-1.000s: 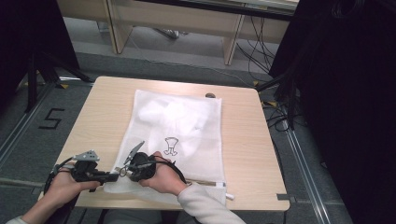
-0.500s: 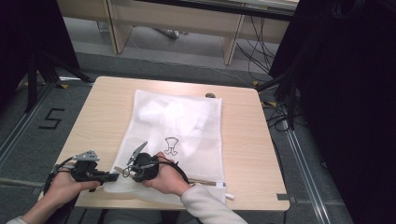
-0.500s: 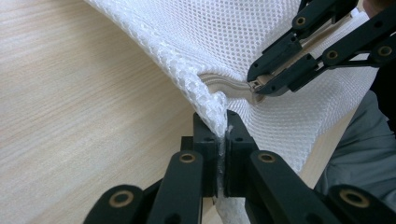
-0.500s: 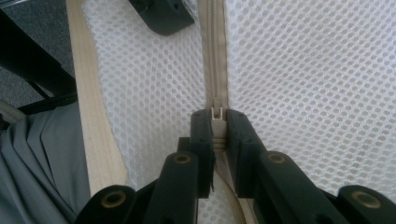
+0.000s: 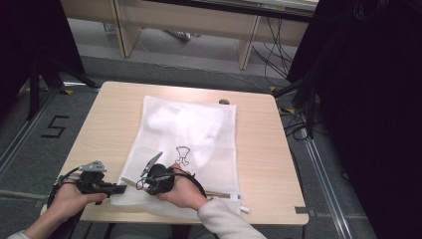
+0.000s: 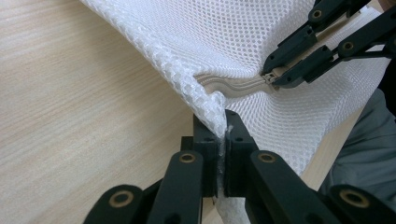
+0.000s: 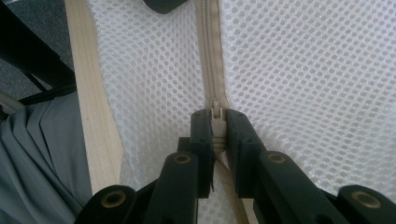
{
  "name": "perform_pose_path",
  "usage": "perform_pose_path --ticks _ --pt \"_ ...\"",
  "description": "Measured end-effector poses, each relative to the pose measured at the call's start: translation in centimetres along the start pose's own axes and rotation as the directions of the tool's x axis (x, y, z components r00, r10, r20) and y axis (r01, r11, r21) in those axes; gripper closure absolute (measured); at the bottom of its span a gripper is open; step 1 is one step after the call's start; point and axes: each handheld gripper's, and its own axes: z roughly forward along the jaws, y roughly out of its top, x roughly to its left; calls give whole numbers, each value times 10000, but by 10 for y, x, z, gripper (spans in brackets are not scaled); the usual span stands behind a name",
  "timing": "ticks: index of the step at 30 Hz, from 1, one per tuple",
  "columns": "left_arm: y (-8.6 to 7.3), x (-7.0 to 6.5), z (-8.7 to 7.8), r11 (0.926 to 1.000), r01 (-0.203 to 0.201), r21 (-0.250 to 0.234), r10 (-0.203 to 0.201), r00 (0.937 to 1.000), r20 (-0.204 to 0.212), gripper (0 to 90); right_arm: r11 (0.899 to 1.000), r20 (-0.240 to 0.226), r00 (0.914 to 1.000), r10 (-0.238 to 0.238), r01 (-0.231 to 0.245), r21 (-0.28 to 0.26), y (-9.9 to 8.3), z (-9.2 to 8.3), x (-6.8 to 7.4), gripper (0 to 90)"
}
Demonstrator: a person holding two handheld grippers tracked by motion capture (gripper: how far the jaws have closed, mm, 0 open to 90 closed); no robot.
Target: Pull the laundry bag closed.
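Two grippers are at work on one white mesh laundry bag (image 5: 186, 144), which lies flat across the middle of your wooden table (image 5: 109, 114) with its zippered end toward you. Inside the bag you can see bunched white fabric (image 5: 179, 122) toward the far end and a small dark outline drawing (image 5: 183, 154) nearer you. A small dark object (image 5: 224, 102) sits at the bag's far edge; what it is cannot be told.

Your left gripper (image 6: 223, 137) has its jaws pressed together on the near left corner of the bag, pinching a fold of mesh just beside the end of the beige zipper (image 6: 233, 84). Your right gripper (image 7: 217, 123) is clamped on the zipper slider (image 7: 216, 112), with the zipper tape running straight away from the jaws in the right gripper view. In the left gripper view the right gripper's jaws (image 6: 303, 51) meet the zipper near the pinched corner.

In the high view your left hand (image 5: 69, 196) is at the table's near left corner and your right hand (image 5: 184, 191) rests over the bag's near edge. The zipper line lies close along the near table edge. Bare tabletop lies to either side of the bag and beyond it. Around the table is grey floor (image 5: 30, 149), with dark curtains (image 5: 368, 99) to the right.
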Motion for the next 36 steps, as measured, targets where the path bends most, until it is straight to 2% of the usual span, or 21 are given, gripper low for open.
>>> perform_pose_path --ticks 6,8,15,18,21,22,25,26,28,30,31,32,36 --pt "0 0 1 10000 84 45 -84 10000 2 855 10000 -129 9999 37 -38 -67 -7 -4 -2 823" --pt "0 1 -1 9995 72 302 -74 9999 77 855 9999 -104 9999 -17 16 -131 -8 -3 -3 823" --pt "-1 1 1 9999 97 102 -98 9999 70 854 9997 -150 9998 110 -113 -206 -11 -4 -2 823" --pt "-1 1 0 9996 55 259 -55 10000 30 854 9998 -211 9998 70 -74 -189 -12 -4 -2 823" --pt "-2 1 1 10000 79 36 -79 10000 -24 854 9998 -106 9999 102 -104 -191 -12 -5 -2 823" --pt "-1 1 0 9997 57 238 -58 10000 44 854 9998 -76 9999 69 -71 -180 -13 -6 -2 823" --pt "-1 1 0 9997 75 226 -77 10000 48 854 9996 -86 10000 -25 22 -270 -16 -10 -5 823" --pt "-1 1 0 9997 69 239 -71 9999 90 854 9997 -78 9999 134 -136 -224 -17 -11 -5 823" --pt "-2 1 1 9999 98 37 -98 10000 -2 854 9996 -34 9999 155 -156 -216 -19 -11 -5 823" --pt "-2 1 1 9999 94 83 -95 9999 37 854 9996 -55 9998 211 -212 -201 -20 -11 -5 823" --pt "-1 2 0 9997 70 253 -72 9999 83 854 9995 -81 9998 179 -181 -266 -20 -11 -6 823" --pt "-1 1 0 9998 81 197 -81 10000 18 854 9996 -97 9999 52 -54 -271 -19 -12 -6 823" --pt "-1 1 0 9998 76 206 -78 9999 76 854 9996 -76 9998 160 -162 -249 -19 -14 -5 823"
